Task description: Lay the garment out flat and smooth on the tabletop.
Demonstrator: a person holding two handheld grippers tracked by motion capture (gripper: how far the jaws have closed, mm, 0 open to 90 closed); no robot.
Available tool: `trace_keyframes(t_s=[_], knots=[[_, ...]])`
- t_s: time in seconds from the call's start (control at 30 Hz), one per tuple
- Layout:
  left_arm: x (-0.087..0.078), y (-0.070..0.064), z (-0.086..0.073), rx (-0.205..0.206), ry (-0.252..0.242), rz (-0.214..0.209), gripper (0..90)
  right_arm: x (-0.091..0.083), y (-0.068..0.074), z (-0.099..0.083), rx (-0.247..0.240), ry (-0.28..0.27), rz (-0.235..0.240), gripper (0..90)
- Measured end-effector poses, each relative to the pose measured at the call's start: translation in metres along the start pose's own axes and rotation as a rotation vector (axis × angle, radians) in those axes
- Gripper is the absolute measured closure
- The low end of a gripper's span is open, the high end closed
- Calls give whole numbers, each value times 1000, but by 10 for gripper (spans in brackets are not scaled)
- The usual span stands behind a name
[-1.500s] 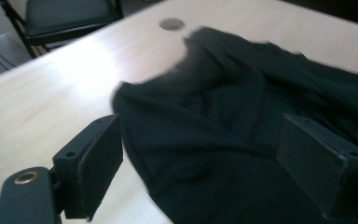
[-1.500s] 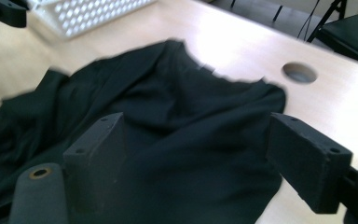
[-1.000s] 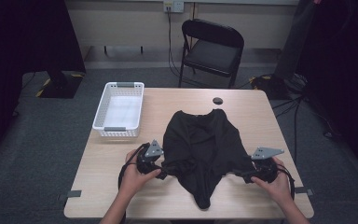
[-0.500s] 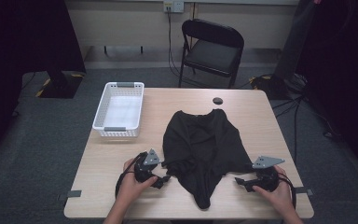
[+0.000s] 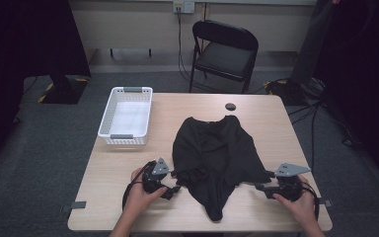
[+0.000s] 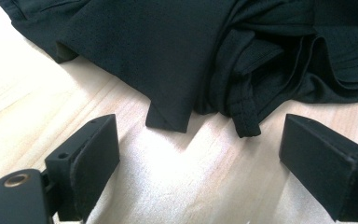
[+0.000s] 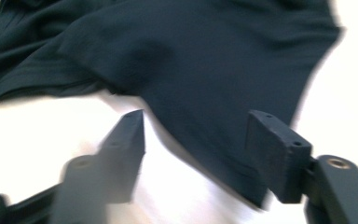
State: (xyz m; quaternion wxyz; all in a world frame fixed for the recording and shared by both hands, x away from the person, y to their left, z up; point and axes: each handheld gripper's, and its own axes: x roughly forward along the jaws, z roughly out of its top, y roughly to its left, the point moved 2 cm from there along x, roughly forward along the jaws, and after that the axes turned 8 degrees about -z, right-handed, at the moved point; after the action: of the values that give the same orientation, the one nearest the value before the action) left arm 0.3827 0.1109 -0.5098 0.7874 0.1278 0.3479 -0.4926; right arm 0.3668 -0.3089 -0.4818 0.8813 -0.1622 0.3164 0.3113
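One worktop [image 5: 128, 197], light wood. One black garment [image 5: 214, 155] spread on it; exact type hard to tell. One white plastic basket [image 5: 126, 116] at the worktop's far left. One small round black disc [image 5: 231, 106] near the far edge. Two claws: left claw [image 5: 173, 189] and right claw [image 5: 259, 186], one per hand, two hands total, left hand [image 5: 140, 197] and right hand [image 5: 301, 207]. One black folding chair [image 5: 224, 49] behind the worktop. One wall outlet [image 5: 182, 6].

The high view looks forward and down on the whole table [image 5: 128, 192]. Each gripper view sits low and close, facing the black garment [image 5: 212, 153] from 8 and 4 o'clock; all share its hem.
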Motion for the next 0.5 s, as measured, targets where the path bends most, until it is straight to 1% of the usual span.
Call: trace_keyframes(t_s=[0.03,0.07,0.13,0.17,0.2,0.23,0.3,0.37,0.43,0.47,0.5], knots=[[0,0,0,0,0,0,118,-5,-8,-2,26,-9,-41,429],[0,0,0,0,0,0,118,-5,-8,-2,26,-9,-41,429],[0,0,0,0,0,0,118,-7,-16,-8,63,-10,-47,500],[0,0,0,0,0,0,118,-7,-21,-12,83,-2,-63,526],[0,0,0,0,0,0,118,-7,-21,-12,83,-2,-63,526],[0,0,0,-1,0,-1,118,-6,-22,-14,89,5,-59,551],[0,0,0,0,0,-1,118,0,-24,-17,92,35,-73,616],[0,0,0,0,0,0,118,1,-26,-18,103,50,-79,618],[0,0,0,0,0,-1,118,2,-26,-19,107,50,-81,618],[0,0,0,0,0,0,118,1,-29,-21,135,40,-76,628],[0,0,0,0,0,0,117,0,-31,-23,146,42,-72,646]])
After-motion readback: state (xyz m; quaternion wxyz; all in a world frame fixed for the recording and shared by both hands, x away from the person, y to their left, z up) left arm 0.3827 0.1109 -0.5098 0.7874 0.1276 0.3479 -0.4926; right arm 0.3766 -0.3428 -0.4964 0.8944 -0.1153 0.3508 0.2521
